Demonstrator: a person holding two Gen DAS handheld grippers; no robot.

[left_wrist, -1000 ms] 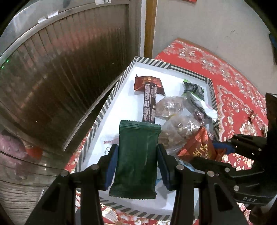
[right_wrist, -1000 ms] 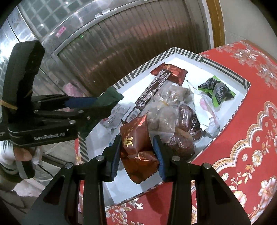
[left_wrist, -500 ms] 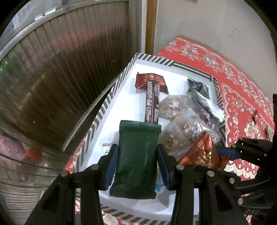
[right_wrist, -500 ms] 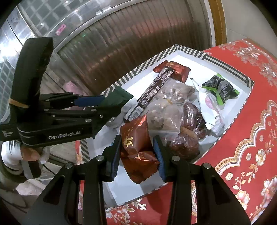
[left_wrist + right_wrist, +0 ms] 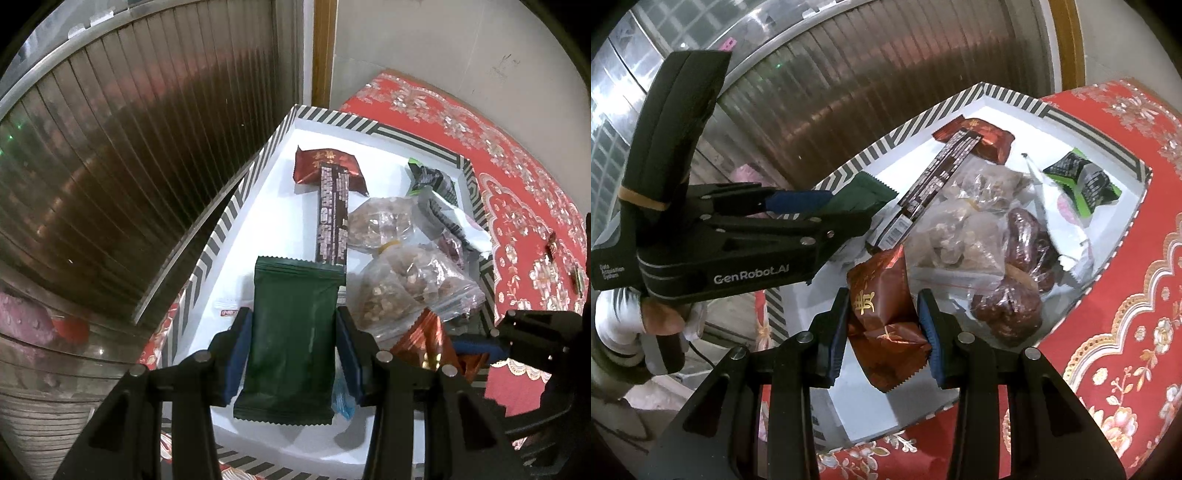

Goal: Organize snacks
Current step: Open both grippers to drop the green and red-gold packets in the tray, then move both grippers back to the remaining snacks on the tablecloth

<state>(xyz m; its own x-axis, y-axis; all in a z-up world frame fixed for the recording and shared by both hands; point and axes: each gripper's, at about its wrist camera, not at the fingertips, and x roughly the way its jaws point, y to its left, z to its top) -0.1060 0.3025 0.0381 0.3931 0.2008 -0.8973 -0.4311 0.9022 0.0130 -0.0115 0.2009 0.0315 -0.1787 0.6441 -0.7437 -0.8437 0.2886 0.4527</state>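
Observation:
My left gripper [image 5: 293, 350] is shut on a dark green snack packet [image 5: 291, 332] and holds it above the near end of a white box with a striped rim [image 5: 236, 199]. My right gripper [image 5: 882, 325] is shut on a red-brown foil packet with gold writing [image 5: 882, 314], held over the same box [image 5: 916, 122]. In the box lie a long dark bar [image 5: 332, 214], a red packet [image 5: 314, 166], clear bags of nuts [image 5: 406, 284], dark dates [image 5: 1023, 240] and a green-black packet [image 5: 1086, 181]. The left gripper also shows in the right wrist view [image 5: 849, 206].
The box sits on a red patterned cloth [image 5: 517, 206] next to a ribbed metal shutter [image 5: 129, 155]. A plain wall [image 5: 424, 44] stands behind. The two grippers are close together over the box's near end.
Both grippers have drifted a little further over the box, each holding its packet as before. The box contents have not moved.

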